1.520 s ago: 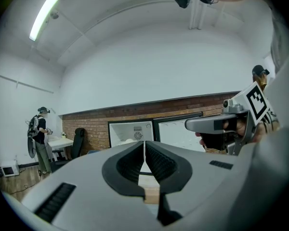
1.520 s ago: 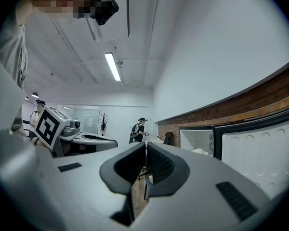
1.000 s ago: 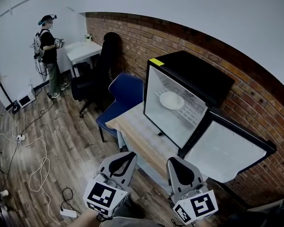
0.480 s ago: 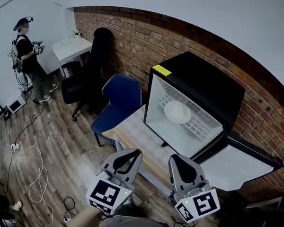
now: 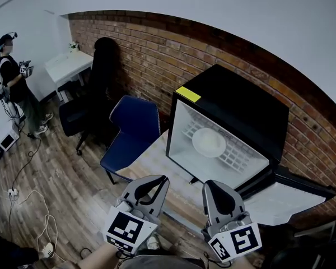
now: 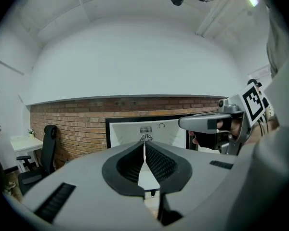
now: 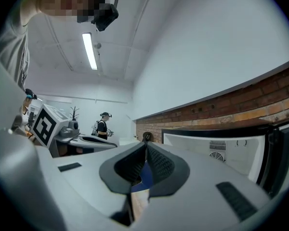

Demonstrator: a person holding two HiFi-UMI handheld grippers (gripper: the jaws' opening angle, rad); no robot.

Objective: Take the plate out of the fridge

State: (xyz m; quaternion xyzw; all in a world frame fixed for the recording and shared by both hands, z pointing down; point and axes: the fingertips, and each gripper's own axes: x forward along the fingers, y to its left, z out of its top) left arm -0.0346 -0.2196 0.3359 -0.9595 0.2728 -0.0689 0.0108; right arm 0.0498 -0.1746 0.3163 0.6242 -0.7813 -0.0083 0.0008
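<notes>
The fingers [image 6: 159, 162] of the left gripper [image 5: 161, 180] are shut on nothing. The right gripper [image 5: 209, 185] is shut and empty too. Both wait in front of the fridge [image 5: 235, 102]. Its door [image 5: 291, 200] is already open. The plate [image 5: 209, 142] sits on the rack inside the fridge, not yet touched. Since a second ago, the fridge has come a bit nearer and more straight ahead.

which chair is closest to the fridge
The blue chair, beside the wooden table; the black office chair stands farther along the brick wall.
</notes>
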